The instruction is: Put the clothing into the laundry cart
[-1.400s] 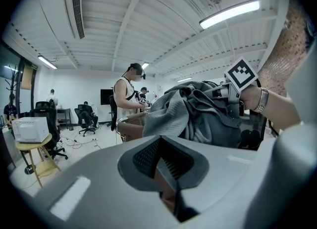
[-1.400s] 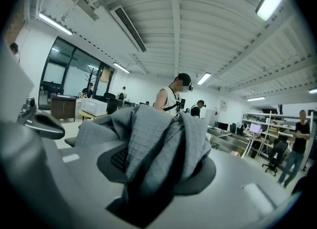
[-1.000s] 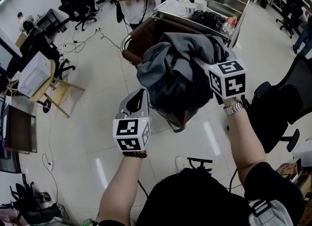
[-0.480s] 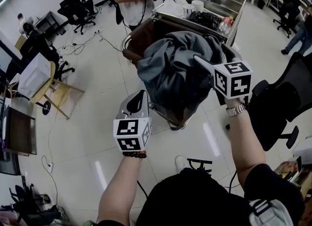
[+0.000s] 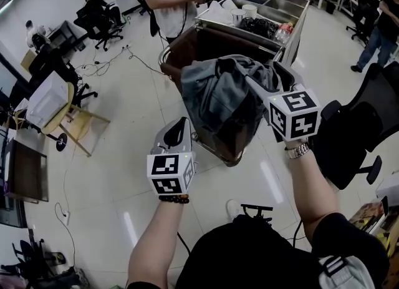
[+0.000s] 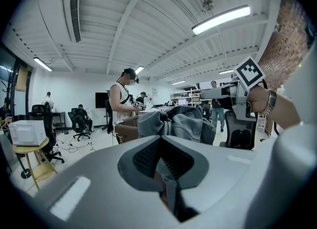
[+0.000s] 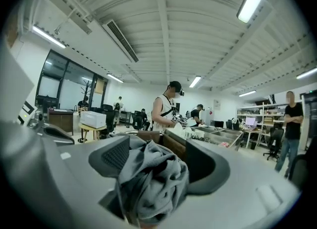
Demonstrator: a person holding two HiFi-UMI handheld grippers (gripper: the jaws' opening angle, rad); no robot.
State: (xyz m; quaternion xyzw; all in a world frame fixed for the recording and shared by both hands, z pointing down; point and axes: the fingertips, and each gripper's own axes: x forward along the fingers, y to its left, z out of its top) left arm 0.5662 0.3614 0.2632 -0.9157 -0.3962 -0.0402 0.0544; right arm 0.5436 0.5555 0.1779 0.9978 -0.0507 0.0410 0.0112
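Right claw (image 7: pixel 161 166), jaws just closing, gripped the grey clothing (image 5: pixel 218 97) bunched over the laundry cart (image 5: pixel 177 47) at twelve o'clock, I judged to drop it inside; left claw (image 5: pixel 179 124) hung clenched, empty, at seven o'clock.

clothing (image 5: pixel 218 94): grey matt cloth. floor (image 5: pixel 124 116): glossy, smooth. trolley (image 5: pixel 298 24): shiny metal.

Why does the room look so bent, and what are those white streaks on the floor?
Head view: a wide lens bows the room's edges, and the streaks on the floor are likely reflected ceiling lights. Left gripper view: fisheye circle with black corners; the light tube is blown out. Right gripper view: same curving; the gray clothing near the lens looks soft.
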